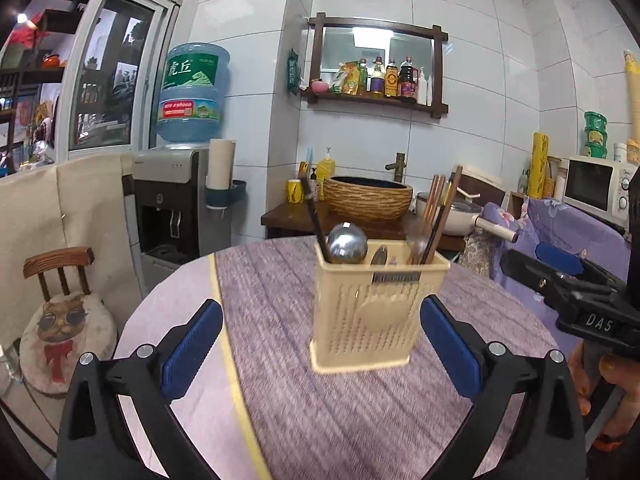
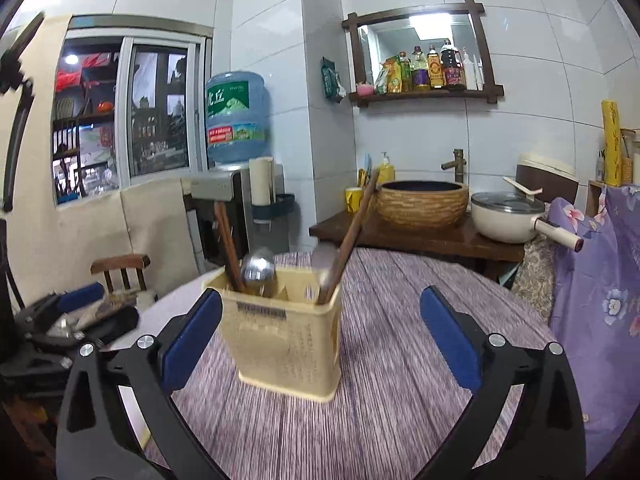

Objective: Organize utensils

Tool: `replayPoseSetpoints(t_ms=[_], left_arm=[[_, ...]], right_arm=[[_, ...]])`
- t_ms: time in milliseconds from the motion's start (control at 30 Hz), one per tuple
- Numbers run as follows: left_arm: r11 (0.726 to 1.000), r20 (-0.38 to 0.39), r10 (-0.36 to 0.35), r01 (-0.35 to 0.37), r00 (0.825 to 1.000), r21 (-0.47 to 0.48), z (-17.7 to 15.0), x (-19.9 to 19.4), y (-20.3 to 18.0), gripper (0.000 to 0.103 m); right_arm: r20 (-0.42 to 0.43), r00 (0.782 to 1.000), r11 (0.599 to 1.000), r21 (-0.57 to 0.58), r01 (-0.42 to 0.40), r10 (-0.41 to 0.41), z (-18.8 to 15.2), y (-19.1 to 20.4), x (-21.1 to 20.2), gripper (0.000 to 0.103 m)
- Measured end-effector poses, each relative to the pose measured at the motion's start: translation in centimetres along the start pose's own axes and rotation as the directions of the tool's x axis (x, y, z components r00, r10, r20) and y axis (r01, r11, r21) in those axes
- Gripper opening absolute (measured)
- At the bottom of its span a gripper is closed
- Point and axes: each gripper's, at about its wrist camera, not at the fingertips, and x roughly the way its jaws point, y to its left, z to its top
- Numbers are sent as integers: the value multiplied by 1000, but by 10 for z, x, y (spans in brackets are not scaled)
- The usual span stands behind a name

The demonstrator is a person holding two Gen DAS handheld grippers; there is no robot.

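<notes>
White-tiled kitchen, round purple-grained table (utensil caddy upright), both tools spread, empty.

White tiled wall; wooden chair (cat cushion)

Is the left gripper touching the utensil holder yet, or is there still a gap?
Apart. In the left wrist view, the left gripper is open, with tablecloth visible between each blue pad and the utensil holder.
</notes>
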Motion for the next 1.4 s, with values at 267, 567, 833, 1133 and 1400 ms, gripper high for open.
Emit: replayPoseSetpoints(t_ms=[267,567,833,1133,1400], left_arm=[[997,-32,71,-72,997,-42,-58,-52,11,98],[998,-32,59,-61,998,-35,-90,-101,0,98],[999,-13,34,-35,999,-41,-94,-124,-2,98],[1000,10,19,-19,1000,-19,-95,-131,-15,98],[1000,-2,12,-12,1000,-23,-97,-129,-17,98]], right_arm=[[-85,995,997,52,-57,61,-81,15,-44,97],[-23,992,991,43,-125,126,-121,35,-120,97],[74,988,989,55,-139,134,-121,25,-174,97],[88,988,989,69,-131,125,-122,20,-185,97],[75,990,990,59,-127,122,-123,22,-182,97]])
